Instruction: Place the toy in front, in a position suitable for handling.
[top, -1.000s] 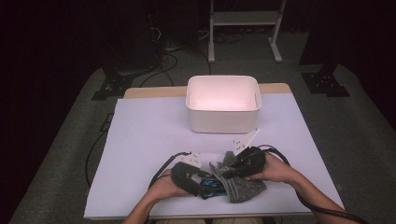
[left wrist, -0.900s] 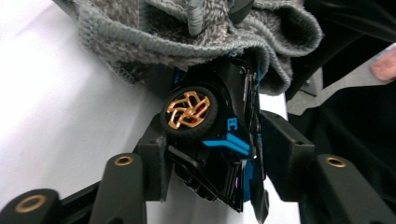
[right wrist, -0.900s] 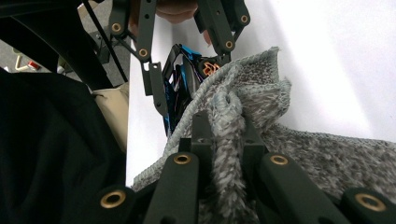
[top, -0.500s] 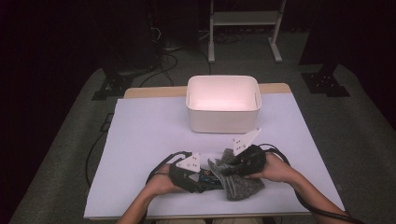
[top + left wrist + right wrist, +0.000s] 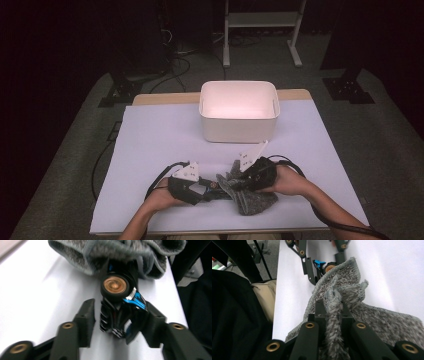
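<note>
No writing, label, brand or number can be read anywhere from where I stand. The toy car (image 5: pixel 120 307) between the left gripper's jaws bears blue and white markings, but they are too blurred to make out as letters.

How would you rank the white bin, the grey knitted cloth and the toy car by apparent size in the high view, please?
1. white bin, clearly the largest.
2. grey knitted cloth, much smaller, partly covered by the right gripper.
3. toy car, smallest; only a sliver shows between the left gripper and the cloth, so its full size is unsure.
</note>
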The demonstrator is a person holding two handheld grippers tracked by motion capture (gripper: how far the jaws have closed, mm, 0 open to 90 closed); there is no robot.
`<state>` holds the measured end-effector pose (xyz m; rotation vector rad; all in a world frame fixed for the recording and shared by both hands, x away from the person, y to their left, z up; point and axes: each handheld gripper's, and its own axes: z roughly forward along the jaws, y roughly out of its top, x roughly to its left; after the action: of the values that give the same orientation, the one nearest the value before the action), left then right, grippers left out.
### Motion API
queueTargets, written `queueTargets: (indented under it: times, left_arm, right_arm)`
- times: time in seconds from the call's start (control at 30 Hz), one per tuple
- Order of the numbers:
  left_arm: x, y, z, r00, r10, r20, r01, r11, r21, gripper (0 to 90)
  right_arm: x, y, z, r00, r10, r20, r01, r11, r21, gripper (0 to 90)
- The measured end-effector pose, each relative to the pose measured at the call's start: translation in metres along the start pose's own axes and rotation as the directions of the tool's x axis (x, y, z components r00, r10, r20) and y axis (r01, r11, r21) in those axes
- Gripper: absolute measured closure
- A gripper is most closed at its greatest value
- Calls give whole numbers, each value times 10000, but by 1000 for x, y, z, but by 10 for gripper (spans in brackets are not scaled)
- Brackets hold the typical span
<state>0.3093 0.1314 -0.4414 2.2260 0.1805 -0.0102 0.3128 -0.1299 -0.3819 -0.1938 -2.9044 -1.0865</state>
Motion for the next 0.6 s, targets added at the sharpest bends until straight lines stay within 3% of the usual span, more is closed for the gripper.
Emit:
queueTargets:
  times: [0.33, 0.43, 0.6]
  left_arm:
    - [0, -3, 0, 9995, 163, 283, -156, 9996, -255, 578]
    - [-1, -1, 1, 9992, 270, 293, -263, 9994, -221, 579]
    - [-2, 0, 2, 9989, 382, 253, -378, 9991, -196, 580]
  right_arm:
    - [-2, -31, -28, 9967, 703, 417, -699, 9975, -105, 813]
    - [-2, -27, -26, 9971, 651, 401, -647, 9978, -123, 813]
    - [-2, -4, -7, 9998, 128, 178, -127, 9999, -106, 812]
